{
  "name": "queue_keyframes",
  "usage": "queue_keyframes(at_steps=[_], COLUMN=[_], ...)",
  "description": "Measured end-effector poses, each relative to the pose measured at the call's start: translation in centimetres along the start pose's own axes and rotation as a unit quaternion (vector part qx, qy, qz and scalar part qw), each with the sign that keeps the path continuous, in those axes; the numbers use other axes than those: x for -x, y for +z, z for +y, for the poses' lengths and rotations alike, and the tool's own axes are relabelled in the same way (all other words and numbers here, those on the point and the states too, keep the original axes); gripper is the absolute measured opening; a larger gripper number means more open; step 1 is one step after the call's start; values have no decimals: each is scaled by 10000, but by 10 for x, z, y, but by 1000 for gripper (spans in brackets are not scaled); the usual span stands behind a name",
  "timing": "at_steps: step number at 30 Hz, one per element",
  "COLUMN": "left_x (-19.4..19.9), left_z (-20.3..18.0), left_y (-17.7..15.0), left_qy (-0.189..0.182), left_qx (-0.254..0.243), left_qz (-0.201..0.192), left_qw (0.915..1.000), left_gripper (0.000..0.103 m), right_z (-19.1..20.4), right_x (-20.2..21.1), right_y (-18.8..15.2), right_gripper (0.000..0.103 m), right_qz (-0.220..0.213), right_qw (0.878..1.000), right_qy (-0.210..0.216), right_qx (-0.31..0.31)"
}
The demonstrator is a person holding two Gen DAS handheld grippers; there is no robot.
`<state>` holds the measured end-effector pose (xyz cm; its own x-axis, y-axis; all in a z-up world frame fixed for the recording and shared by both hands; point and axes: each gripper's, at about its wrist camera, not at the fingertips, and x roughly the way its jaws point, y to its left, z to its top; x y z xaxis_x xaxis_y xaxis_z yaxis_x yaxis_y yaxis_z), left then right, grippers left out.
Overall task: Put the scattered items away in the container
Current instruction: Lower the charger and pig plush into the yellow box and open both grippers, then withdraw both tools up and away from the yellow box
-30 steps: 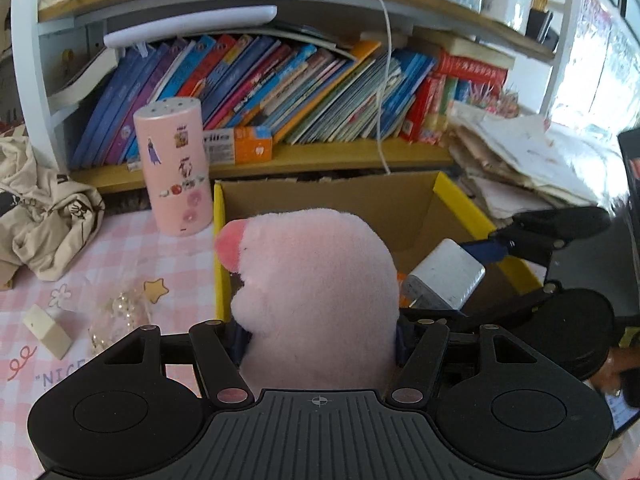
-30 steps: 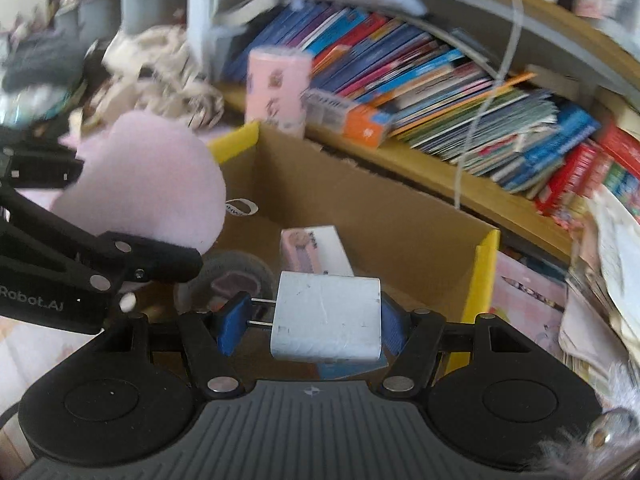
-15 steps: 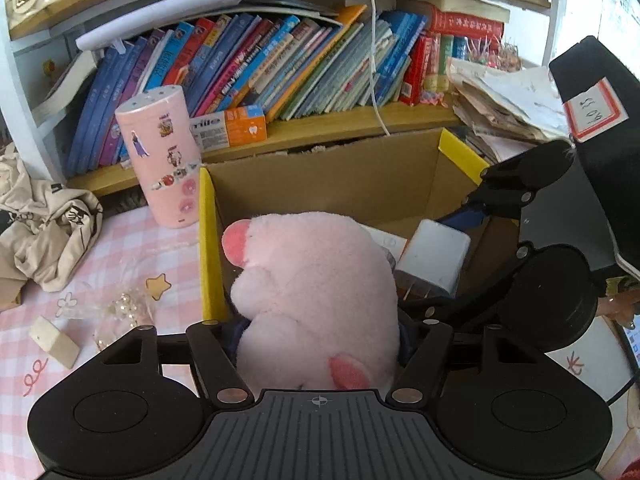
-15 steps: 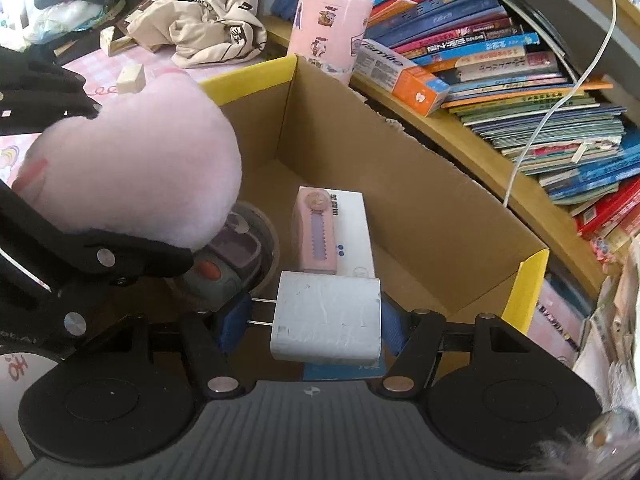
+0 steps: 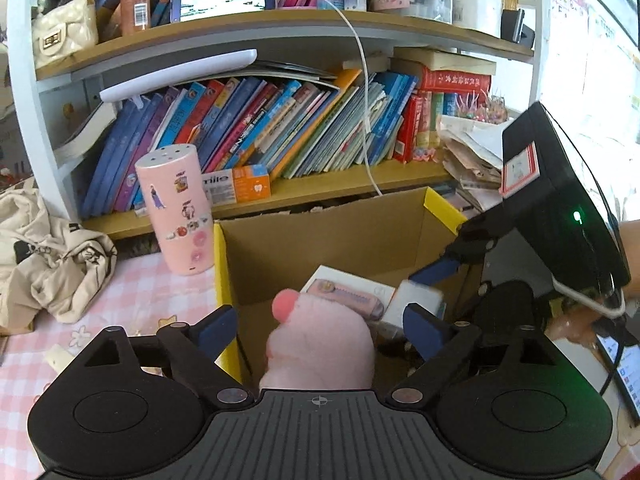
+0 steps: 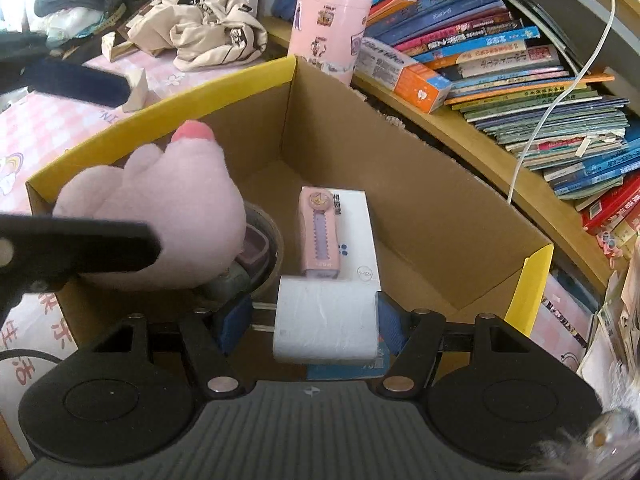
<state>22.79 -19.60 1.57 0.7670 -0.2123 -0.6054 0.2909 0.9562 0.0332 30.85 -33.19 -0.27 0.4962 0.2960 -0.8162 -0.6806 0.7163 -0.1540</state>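
A: Status of left gripper (image 5: 320,322)?
B: Fingers now apart; plush toy (image 5: 320,344) released, lying inside the cardboard box (image 5: 320,236).
A: Right gripper (image 6: 312,316)?
B: Clamped on white charger (image 6: 326,320) above the box; release is likely next

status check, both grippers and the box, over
Left gripper open, pink plush loose between its fingers, inside the cardboard box. Right gripper shut on white charger over the box. Nothing blocking the drop.
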Motion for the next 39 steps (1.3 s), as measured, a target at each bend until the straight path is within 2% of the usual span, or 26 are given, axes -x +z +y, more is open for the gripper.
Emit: queue_keyframes(at_steps=[7, 12, 24, 32, 39], left_x=[12, 21, 44, 60, 74], left_z=[5, 6, 2, 9, 19], left_y=[-6, -8, -18, -28, -38], left_qy=[152, 248, 245, 188, 86], left_qx=[28, 39, -58, 22, 102], left_qz=[-38, -136, -273, -325, -403], left_qw=[9999, 9996, 9993, 9993, 9991], left_gripper=[93, 97, 98, 100, 101], right_z=[1, 3, 12, 15, 27], right_x=[6, 16, 46, 66, 89], right_y=[-1, -1, -9, -23, -39], right_gripper=[75, 78, 89, 92, 93], right_qz=[-162, -338, -623, -727, -868], right_qw=[9998, 9993, 9964, 9912, 9817], right_qy=[-88, -168, -484, -823, -1136], right_qx=[7, -62, -316, -738, -1262])
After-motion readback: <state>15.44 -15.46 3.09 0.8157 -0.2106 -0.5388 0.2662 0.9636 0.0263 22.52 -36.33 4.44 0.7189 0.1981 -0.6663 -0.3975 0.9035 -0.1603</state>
